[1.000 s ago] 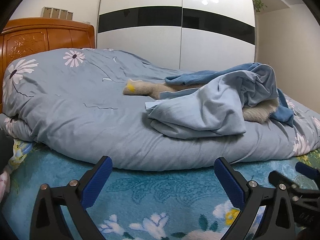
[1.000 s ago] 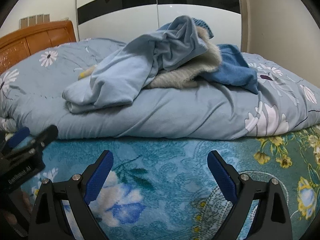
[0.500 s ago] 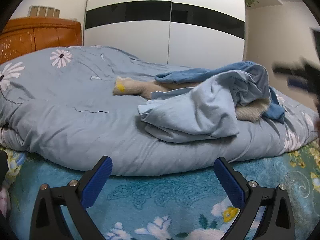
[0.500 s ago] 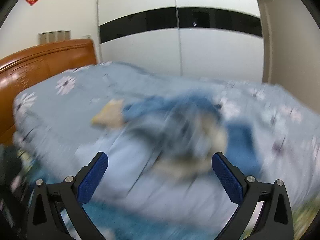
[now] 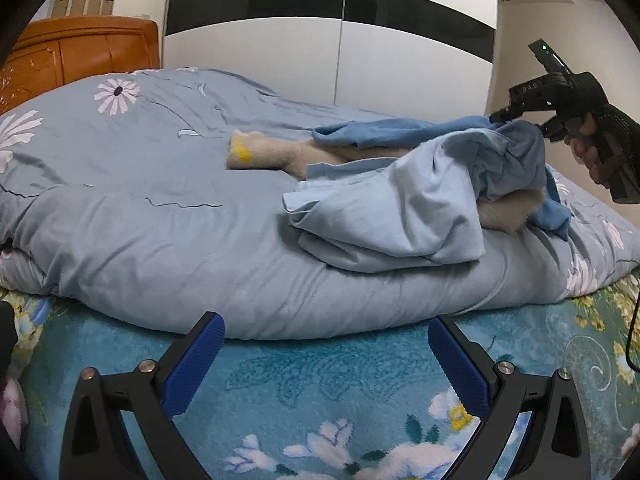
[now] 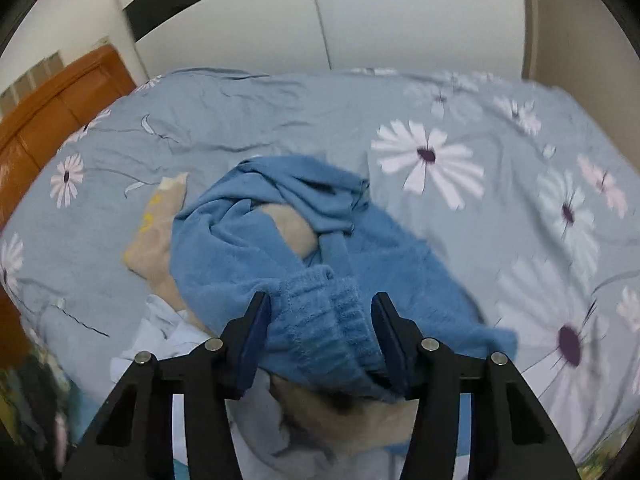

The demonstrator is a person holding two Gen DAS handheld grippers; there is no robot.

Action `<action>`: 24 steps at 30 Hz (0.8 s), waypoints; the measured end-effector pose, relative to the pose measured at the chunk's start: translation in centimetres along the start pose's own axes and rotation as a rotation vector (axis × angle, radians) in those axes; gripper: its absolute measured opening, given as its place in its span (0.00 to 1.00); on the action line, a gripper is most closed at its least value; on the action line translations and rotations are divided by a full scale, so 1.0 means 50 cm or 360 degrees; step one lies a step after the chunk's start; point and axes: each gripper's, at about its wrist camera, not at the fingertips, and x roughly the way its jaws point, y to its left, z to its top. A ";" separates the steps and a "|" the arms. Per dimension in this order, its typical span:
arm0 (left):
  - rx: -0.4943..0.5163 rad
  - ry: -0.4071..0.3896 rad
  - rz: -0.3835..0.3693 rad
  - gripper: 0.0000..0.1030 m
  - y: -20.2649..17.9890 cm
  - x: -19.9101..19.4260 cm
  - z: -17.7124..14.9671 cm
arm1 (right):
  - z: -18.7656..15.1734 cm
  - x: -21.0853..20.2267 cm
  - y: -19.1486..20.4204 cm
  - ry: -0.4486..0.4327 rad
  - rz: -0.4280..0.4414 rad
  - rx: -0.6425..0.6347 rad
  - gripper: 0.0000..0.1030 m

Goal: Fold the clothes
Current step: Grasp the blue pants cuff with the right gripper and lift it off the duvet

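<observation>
A pile of clothes lies on the blue flowered duvet point(image 5: 140, 208): a light blue shirt point(image 5: 392, 208) in front, a blue fleece garment point(image 6: 240, 240) on top and a beige fuzzy garment point(image 6: 156, 236) underneath. My right gripper point(image 6: 322, 320) points down at the top of the pile. Its jaws are closing, with the fleece garment's ribbed cuff point(image 6: 320, 312) bunched between the pads and touching both. The left wrist view shows the right gripper point(image 5: 520, 124), held by a hand, at the pile's right peak. My left gripper point(image 5: 324, 344) stands open over the teal blanket with nothing between its fingers.
A teal floral blanket point(image 5: 320, 392) covers the bed's near edge below the duvet. An orange wooden headboard point(image 5: 80, 52) stands at the left. White wardrobe doors point(image 5: 320, 60) with a black band rise behind the bed. A black cable point(image 5: 631, 336) hangs at the right.
My right gripper has swung from the blanket at the bed's front edge up over the pile, and its jaws have narrowed around the blue cuff. The left gripper has hardly moved.
</observation>
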 end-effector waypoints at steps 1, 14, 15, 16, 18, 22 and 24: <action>-0.0017 0.0009 -0.0008 1.00 0.004 0.001 0.001 | 0.001 0.000 0.002 0.0018 0.0006 0.0022 0.35; -0.0107 0.0003 -0.0049 1.00 0.030 -0.031 0.022 | 0.140 -0.246 0.151 -0.0291 0.0196 0.0024 0.16; -0.0116 0.0015 -0.0058 1.00 0.030 -0.037 0.021 | 0.146 -0.286 0.169 -0.0330 0.0219 -0.0004 0.16; -0.0131 0.0028 -0.0073 1.00 0.030 -0.044 0.018 | 0.149 -0.331 0.187 -0.0373 0.0236 -0.0040 0.16; -0.0140 0.0056 -0.0122 1.00 0.023 -0.066 0.016 | 0.139 -0.424 0.206 -0.0453 0.0255 -0.0095 0.16; -0.0104 0.0058 -0.0118 1.00 0.001 -0.138 0.031 | 0.089 -0.584 0.208 -0.0582 0.0288 -0.0129 0.15; -0.0125 0.0063 -0.0152 1.00 -0.006 -0.189 0.032 | 0.044 -0.652 0.188 -0.0609 0.0261 -0.0142 0.15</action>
